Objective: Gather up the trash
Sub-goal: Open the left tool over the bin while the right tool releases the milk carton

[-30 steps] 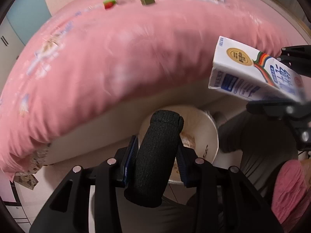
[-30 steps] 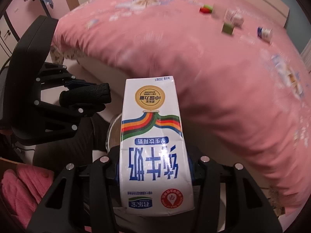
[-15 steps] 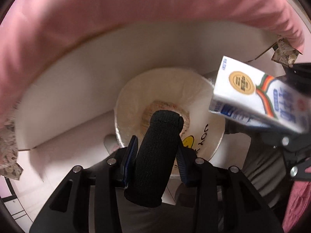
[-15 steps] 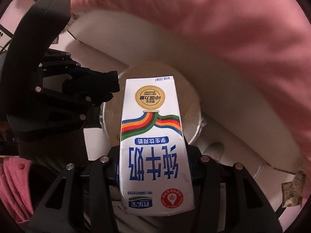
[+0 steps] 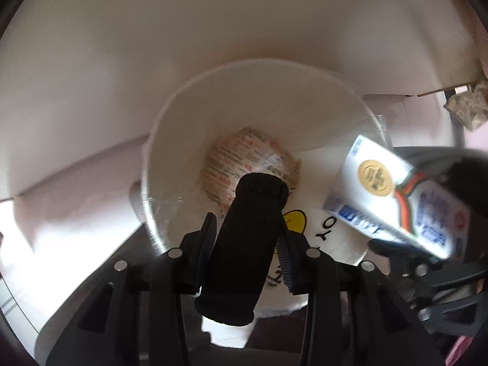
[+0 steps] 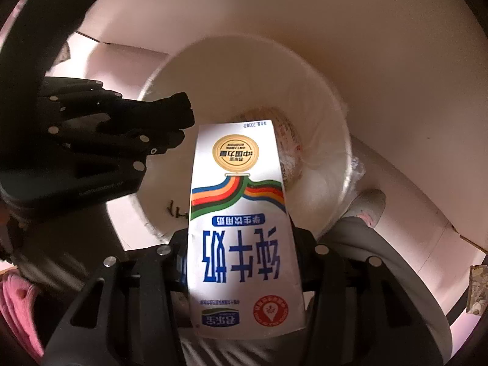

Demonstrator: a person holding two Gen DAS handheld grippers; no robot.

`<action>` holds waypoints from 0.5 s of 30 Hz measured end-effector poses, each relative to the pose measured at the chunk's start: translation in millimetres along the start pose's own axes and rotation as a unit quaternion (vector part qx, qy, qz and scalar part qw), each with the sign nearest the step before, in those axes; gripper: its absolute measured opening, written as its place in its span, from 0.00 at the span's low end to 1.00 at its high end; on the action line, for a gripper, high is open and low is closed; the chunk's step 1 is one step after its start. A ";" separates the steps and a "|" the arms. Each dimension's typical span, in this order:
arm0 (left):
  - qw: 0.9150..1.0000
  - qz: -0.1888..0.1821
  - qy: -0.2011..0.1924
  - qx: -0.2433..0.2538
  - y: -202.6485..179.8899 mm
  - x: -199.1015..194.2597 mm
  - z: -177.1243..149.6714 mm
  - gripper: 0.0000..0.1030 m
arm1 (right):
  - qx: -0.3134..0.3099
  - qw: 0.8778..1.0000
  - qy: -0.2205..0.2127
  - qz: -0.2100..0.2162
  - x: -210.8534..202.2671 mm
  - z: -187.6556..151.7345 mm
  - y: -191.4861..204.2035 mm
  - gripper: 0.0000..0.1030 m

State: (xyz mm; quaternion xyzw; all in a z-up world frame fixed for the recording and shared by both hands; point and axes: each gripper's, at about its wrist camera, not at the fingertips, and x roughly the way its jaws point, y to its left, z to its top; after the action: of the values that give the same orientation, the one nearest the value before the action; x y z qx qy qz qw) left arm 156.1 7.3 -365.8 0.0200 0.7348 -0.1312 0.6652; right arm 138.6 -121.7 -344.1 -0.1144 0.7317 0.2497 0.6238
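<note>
Now my left fingers [image 5: 245,238] pinch a black roll [image 5: 244,244], my right fingers [image 6: 241,262] a carton [image 6: 241,225], both above the bin [image 5: 170,116]. Risk: carton sits near the rim; released off-centre, it could clip it and fall outside.

Left gripper [image 5: 245,244]: black frame, silver screws, ribbed blue pads. Right gripper [image 6: 241,262] the same. Grey trousers [image 6: 375,262] beside it.

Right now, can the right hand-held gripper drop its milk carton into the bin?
Probably yes: the right hand-held gripper holds the milk carton above the white bin, whose mouth is open, with only a wrapper at the bottom.
</note>
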 end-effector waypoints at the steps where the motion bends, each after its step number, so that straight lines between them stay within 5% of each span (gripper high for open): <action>1: 1.000 -0.007 0.006 -0.008 2.1 5.8 3.0 0.39 | 0.005 1.000 0.010 0.001 8.1 4.1 -1.4 0.48; 15: 0.997 -0.017 0.049 -0.065 8.6 62.4 26.8 0.44 | 0.028 0.999 0.037 -0.008 64.8 39.6 -2.8 0.49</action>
State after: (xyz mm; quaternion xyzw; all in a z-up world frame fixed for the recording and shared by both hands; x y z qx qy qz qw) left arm 176.8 0.7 -430.8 -0.0290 0.7740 -0.0931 0.6256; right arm 161.1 -94.6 -411.4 -0.1121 0.7601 0.2198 0.6011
